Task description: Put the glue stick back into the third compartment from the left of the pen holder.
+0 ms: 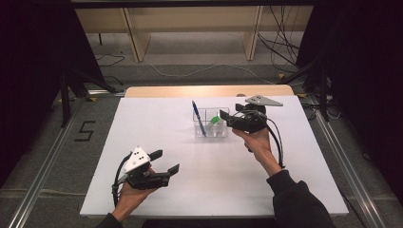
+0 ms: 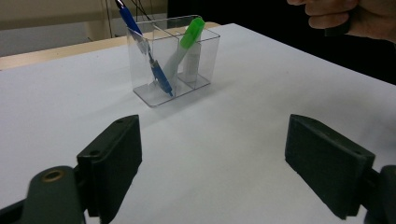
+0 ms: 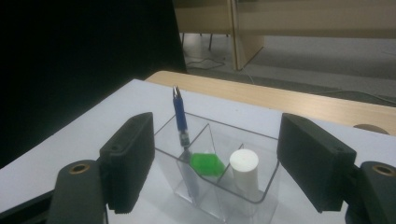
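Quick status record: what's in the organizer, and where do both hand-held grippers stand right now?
organizer: clear, divided, upright on white table
blue pen: leaning in one compartment
green highlighter: tilted in the neighbouring compartment
white cylinder: upright in a further compartment
left hand-held gripper: open, near front-left of table, holding nothing
right hand-held gripper: open, just above the organizer, holding nothing

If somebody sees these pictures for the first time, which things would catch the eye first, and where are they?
The eye goes first to the clear holder near the middle of the white table, with a blue pen leaning in one compartment, a green-capped marker in another and a white cylinder in a third. Next is the right gripper, jaws open, just beside the holder, while the left gripper is held open near the table's front left.
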Demonstrator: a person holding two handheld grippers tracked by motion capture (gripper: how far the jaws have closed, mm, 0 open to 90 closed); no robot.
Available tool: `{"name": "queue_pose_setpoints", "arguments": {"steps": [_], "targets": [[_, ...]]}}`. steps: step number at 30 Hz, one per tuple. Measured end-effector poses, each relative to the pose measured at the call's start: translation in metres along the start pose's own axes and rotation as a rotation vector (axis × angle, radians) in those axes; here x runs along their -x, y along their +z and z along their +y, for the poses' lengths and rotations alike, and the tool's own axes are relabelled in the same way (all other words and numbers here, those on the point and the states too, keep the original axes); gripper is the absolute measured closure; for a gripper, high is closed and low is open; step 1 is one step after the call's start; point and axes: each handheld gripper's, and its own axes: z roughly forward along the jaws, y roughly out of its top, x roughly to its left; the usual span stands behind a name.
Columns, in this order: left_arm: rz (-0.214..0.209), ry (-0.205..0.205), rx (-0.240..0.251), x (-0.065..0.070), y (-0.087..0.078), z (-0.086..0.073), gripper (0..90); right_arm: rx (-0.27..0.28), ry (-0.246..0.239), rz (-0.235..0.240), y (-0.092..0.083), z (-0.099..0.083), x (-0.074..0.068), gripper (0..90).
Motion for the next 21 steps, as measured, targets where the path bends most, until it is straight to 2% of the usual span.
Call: {"name": "queue_pose_setpoints", "arguments": {"steps": [5, 17, 21], "targets": [[0.001, -0.004, 0.002, -0.001, 0.000, 0.000, 18.4, -0.010, 0.000, 0.017, -0.008, -0.006, -0.001, 27.0], [-0.002, -0.009, 0.000, -0.003, -0.001, 0.000, 18.0, -0.010, -0.064, 0.063, -0.027, -0.024, -0.012, 22.9], [-0.002, -0.008, 0.004, -0.003, -0.001, 0.001, 17.8, 0.002, -0.066, 0.086, -0.035, -0.033, -0.015, 22.2]]}}
